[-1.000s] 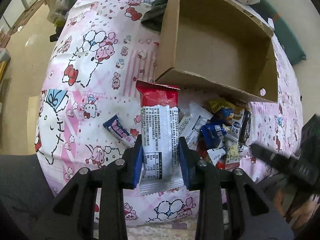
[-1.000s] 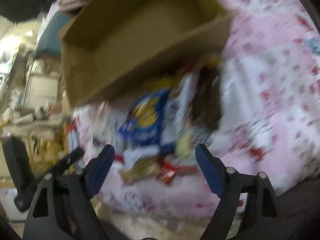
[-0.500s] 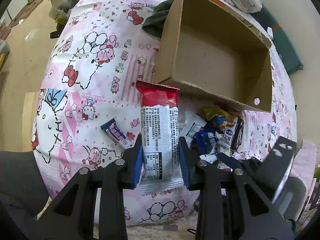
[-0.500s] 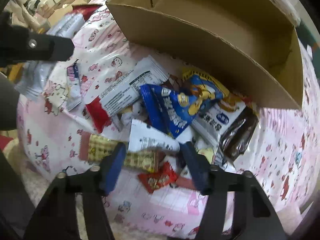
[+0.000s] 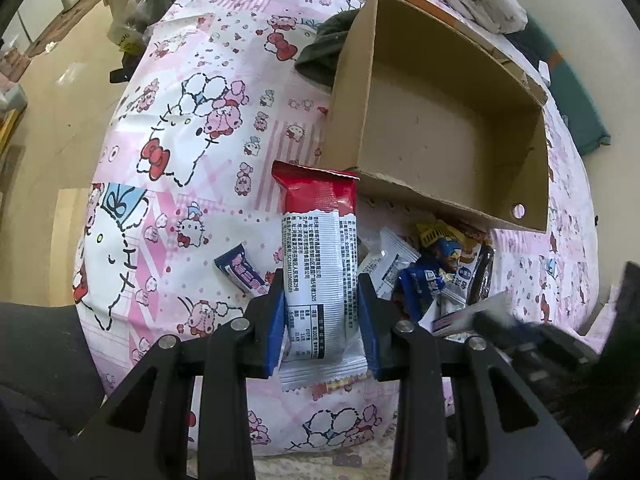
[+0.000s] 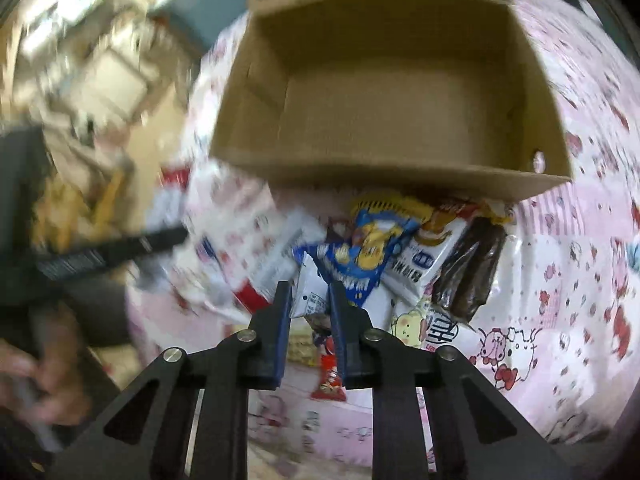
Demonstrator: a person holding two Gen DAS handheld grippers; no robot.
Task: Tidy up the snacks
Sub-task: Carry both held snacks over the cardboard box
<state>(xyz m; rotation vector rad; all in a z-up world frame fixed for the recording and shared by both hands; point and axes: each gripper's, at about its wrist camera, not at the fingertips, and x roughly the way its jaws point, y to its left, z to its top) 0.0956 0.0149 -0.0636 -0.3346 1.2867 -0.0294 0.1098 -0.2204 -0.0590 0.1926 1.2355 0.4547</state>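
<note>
**Both claws loaded, box not yet filled**

Left gripper (image 5: 320, 312) is clamped on a tall snack packet (image 5: 318, 264), red at the top and white with small print below, held upright between the blue pads with its crimped lower edge hanging below the fingers. Right gripper (image 6: 306, 300) has its fingers drawn in narrow around the corner of a small white packet (image 6: 308, 300) at the near edge of the pile; it looks pinched, though the blur in that view leaves some doubt about how firm the hold is.

The cardboard box (image 5: 536, 128) sits open on the pink cartoon-print cloth (image 5: 192, 128), and nothing shows inside it in either view. So, as a judgement, the sorting has barely begun: no snack has gone into the box.

The rest of the snacks lie in a heap (image 6: 400, 256) on the cloth, right against the near wall of the box. Among them are a blue and yellow bag (image 6: 360, 256), a dark brown bar in clear wrap (image 6: 468, 276), a white packet with blue writing (image 6: 424, 268) and a small red sachet (image 6: 330, 376) nearer the edge of the cloth. A little blue and white bar (image 5: 242, 272) lies apart from the heap, just left of the left gripper.

What remains appears to be nearly everything: carrying the two gripped packets over the near wall and then clearing the pile and the stray bar.
</note>
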